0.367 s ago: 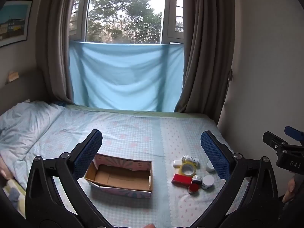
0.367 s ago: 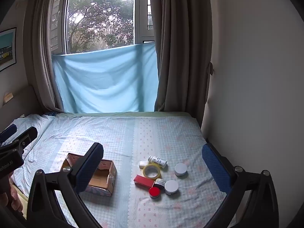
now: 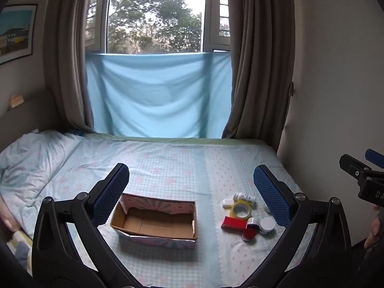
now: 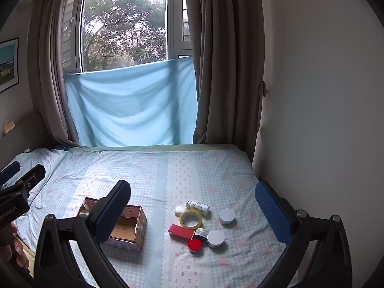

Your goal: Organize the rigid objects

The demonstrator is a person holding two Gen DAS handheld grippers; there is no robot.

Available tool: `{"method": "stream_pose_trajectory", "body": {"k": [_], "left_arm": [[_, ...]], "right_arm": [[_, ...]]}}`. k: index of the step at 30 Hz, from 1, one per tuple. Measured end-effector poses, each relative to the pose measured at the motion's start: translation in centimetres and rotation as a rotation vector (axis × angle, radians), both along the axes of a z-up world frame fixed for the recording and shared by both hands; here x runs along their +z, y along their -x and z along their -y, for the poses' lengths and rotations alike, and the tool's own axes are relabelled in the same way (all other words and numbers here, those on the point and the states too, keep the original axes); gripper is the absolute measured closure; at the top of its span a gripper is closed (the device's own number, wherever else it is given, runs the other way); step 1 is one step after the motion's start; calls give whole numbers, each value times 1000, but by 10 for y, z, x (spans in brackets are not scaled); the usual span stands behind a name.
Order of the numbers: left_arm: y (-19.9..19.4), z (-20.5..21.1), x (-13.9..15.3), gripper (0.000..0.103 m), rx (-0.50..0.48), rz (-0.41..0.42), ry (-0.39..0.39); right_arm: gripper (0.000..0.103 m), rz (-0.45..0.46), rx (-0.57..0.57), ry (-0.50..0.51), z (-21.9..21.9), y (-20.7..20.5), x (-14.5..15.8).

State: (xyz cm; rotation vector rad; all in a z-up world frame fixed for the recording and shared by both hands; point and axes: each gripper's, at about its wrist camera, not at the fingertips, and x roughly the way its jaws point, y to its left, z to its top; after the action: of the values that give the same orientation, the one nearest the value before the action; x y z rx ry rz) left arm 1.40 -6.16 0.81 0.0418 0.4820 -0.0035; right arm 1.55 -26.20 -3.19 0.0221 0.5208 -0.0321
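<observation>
A bed (image 3: 168, 168) in a pale blue checked sheet fills the room below the window (image 3: 156, 14). Grey-brown curtains (image 3: 259, 60) hang either side of the window, a light blue cloth (image 3: 156, 96) covering its lower part. Daylight and trees show through. A framed picture (image 3: 14, 32) hangs left of the window.

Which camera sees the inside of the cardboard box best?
The left wrist view. There the cardboard box lies between the open tongs, with its whole bare floor showing. In the right wrist view, one finger of the right tongs covers part of the box, so only a corner of the inside shows.
</observation>
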Motion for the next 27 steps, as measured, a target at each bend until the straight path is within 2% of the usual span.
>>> {"method": "stream_pose_trajectory", "body": {"k": [5, 11, 27], "left_arm": [[-2, -21, 8, 0, -13, 1, 33], [8, -45, -3, 0, 3, 18, 59], [16, -45, -4, 0, 6, 18, 70]], "right_arm": [[0, 12, -3, -13, 4, -3, 1], [0, 21, 12, -15, 0, 1, -1], [0, 35, 8, -9, -1, 7, -1]]}}
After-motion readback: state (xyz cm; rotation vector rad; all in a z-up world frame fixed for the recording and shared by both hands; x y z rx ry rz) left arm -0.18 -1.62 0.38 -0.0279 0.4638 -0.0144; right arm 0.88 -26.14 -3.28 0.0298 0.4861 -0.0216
